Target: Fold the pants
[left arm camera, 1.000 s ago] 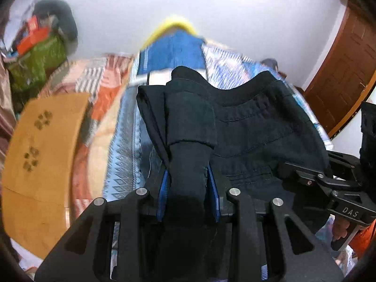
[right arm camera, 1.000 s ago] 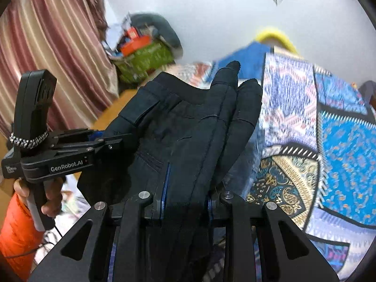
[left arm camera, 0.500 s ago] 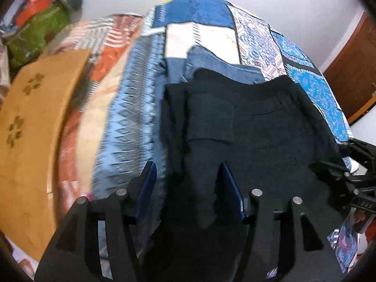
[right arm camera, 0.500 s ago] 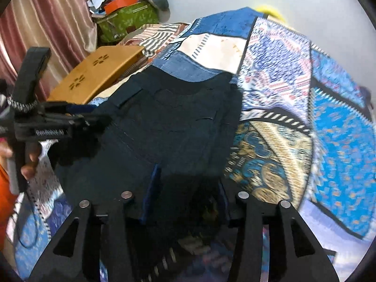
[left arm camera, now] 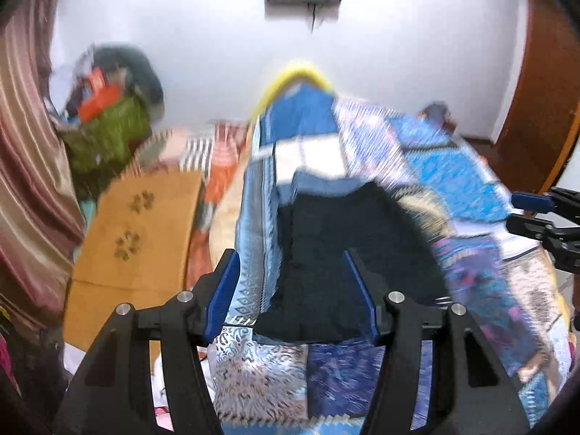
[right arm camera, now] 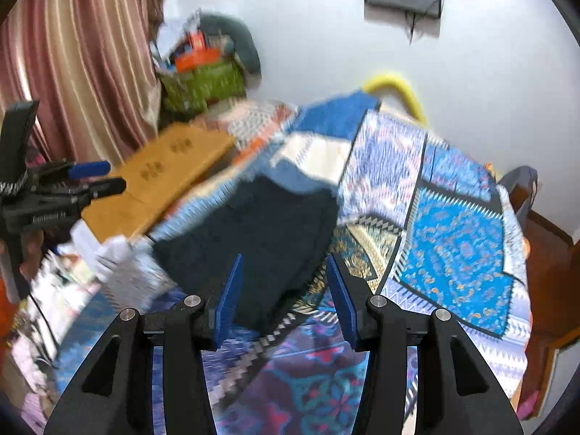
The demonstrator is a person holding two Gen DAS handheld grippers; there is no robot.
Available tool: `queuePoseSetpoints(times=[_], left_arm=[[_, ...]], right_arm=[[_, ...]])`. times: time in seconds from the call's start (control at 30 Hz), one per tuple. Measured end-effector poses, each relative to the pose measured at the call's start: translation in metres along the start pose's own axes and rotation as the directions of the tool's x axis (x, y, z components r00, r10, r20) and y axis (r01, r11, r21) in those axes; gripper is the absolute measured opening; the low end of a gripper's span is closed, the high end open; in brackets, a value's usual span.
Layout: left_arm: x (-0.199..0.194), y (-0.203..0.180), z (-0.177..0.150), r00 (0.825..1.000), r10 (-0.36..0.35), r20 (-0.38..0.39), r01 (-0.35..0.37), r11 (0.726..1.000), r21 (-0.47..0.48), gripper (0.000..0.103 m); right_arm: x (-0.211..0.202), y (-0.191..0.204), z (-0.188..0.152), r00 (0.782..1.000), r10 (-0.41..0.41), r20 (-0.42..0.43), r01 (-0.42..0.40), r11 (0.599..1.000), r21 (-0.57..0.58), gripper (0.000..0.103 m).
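The pants (left arm camera: 348, 253) lie folded on the patchwork cover (left arm camera: 453, 166) of the bed — a second folded garment (left arm camera: 319, 183) lies just behind them, partly under their far edge. Left of the bed stands a board (left arm camera: 137, 232); behind it, against the wall, a heap of bags (left arm camera: 108, 123) — a curtain (right arm camera: 76, 54) further left.

White wall (left arm camera: 398, 54), striped curtain (right arm camera: 72, 54) at left, wooden door (left arm camera: 543, 83) at right
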State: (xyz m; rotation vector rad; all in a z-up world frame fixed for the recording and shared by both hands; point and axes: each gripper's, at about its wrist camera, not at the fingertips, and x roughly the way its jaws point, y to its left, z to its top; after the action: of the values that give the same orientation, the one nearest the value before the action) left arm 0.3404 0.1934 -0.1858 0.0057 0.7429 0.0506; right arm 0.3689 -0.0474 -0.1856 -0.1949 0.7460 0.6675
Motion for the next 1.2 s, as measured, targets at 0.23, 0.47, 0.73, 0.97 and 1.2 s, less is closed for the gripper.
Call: queuePoseSetpoints(times=[0.23, 0.47, 0.73, 0.97, 1.2], left_arm=[[-0.136, -0.039, -0.012, 0.973, 0.02, 0.228, -0.019, 1.0, -0.006, 0.058], [-0.231, -0.076, -0.051, 0.908, 0.035, 0.417, -0.038, 0.999, -0.001, 0.058], [-0.288, -0.094, -0.098, 0.837, 0.061, 0.544, -0.041, 0.998, -0.049, 0.067], [-0.299, -0.097, -0.113, 0.818, 0.052, 0.573, -0.028, 0.998, -0.051, 0.101], [-0.295, -0.093, -0.11, 0.838, 0.041, 0.544, -0.001, 0.997, -0.073, 0.103]], right_arm=[[-0.12, 0.045, -0.009, 0.96, 0.006, 0.279, -0.003, 1.0, -0.011, 0.044], [-0.198, 0.088, -0.044, 0.873, 0.019, 0.487, 0.004, 0.999, -0.045, 0.044], [-0.227, 0.116, -0.083, 0.816, -0.014, 0.578, 0.018, 1.0, -0.002, 0.044], [-0.23, 0.118, -0.09, 0.809, -0.026, 0.588, 0.009, 0.999, 0.032, 0.074], [-0.228, 0.119, -0.09, 0.798, -0.076, 0.598, 0.063, 0.997, 0.042, 0.099]])
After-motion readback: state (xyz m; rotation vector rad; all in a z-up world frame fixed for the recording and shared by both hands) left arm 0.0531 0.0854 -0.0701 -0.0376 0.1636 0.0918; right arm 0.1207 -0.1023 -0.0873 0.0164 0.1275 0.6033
